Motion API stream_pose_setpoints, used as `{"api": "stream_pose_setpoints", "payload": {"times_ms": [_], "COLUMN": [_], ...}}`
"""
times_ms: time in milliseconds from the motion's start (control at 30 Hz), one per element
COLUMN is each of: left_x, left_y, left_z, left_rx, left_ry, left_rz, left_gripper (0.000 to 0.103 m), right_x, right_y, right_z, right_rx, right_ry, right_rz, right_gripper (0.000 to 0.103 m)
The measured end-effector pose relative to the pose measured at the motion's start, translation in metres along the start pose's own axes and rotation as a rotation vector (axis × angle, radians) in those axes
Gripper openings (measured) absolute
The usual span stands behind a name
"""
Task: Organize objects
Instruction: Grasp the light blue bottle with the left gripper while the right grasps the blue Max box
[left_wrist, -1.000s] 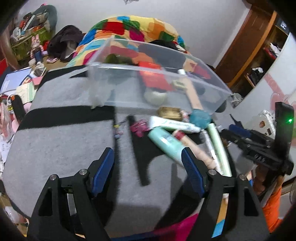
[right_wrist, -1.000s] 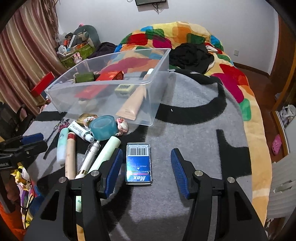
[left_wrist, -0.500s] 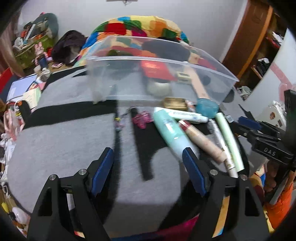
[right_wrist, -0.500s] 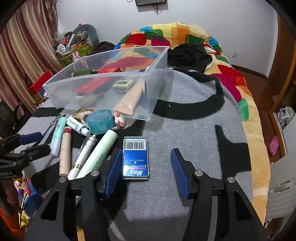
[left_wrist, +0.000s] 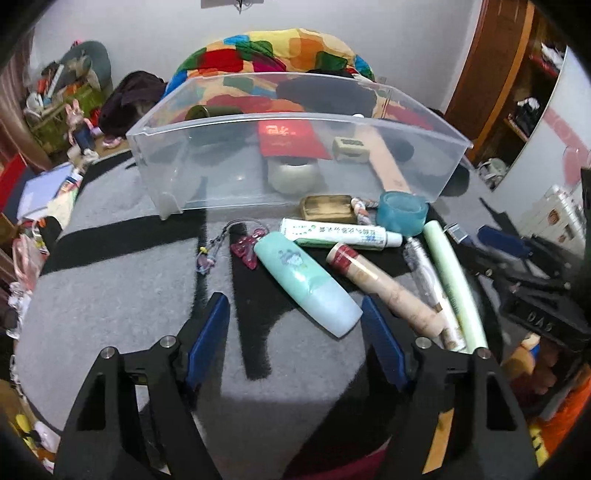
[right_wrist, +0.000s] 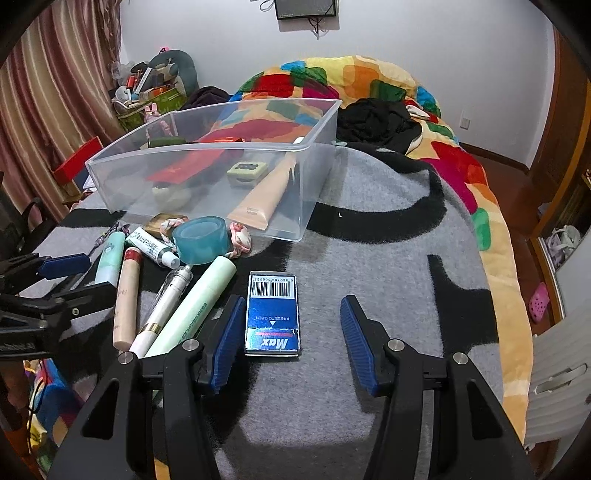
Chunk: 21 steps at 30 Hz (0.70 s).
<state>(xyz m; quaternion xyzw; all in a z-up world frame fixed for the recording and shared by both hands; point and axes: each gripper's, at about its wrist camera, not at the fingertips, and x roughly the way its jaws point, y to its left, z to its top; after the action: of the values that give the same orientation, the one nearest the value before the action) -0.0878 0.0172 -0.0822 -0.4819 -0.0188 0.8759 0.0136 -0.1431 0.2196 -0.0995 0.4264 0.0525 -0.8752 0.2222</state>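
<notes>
The left gripper hangs over the grey blanket with its jaws closing, yet nothing is pinched: the foot of the mint tube lies between the pads, nearer the right one, and neither pad presses on it. The right gripper is spread and holds nothing; the blue box lies flat between its pads, just beside the left pad and clear of the other.

Outward from there, the unsorted pile sits in front of the bin: a white tube, a beige tube, a clear pen-like tube, a pale green tube, a teal tape roll, a brown tin, a knotted rope toy and a pink butterfly charm on a cord.

Inside the bin already lie a red packet, a small green case, a peach tube, a round pot and a dark roll at the back.

I judge the job under halfway: about five things binned, ten or so left out. The mint tube and blue box look like the next picks, neither yet gripped
</notes>
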Motion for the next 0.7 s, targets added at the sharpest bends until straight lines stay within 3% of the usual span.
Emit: {"api": "stream_pose_setpoints", "payload": {"times_ms": [67,300,433,633,700], "left_x": [-0.003,-0.008,0.000,0.001,-0.001], "left_y": [0.004,0.020,0.014,0.002,0.004], "left_z": [-0.004,-0.006,0.003,0.002,0.000], "left_rx": [0.003,-0.041,-0.041,0.022,0.018], "left_ry": [-0.004,-0.010,-0.021,-0.062,-0.063], "left_rz": [0.015,0.014,0.016,0.058,0.056], "left_gripper": [0.070,0.063,0.054,0.025,0.024], "right_x": [0.000,-0.001,-0.002,-0.006,-0.009], "right_y": [-0.001,0.007,0.010,0.006,0.005], "right_z": [0.000,-0.002,-0.004,-0.006,-0.006], "right_rx": [-0.001,-0.035,-0.042,-0.020,-0.010], "right_ry": [-0.006,-0.023,-0.031,-0.030,-0.033], "right_rz": [0.005,0.029,0.013,0.013,0.021], "right_gripper": [0.048,0.025,0.025,0.025,0.025]}}
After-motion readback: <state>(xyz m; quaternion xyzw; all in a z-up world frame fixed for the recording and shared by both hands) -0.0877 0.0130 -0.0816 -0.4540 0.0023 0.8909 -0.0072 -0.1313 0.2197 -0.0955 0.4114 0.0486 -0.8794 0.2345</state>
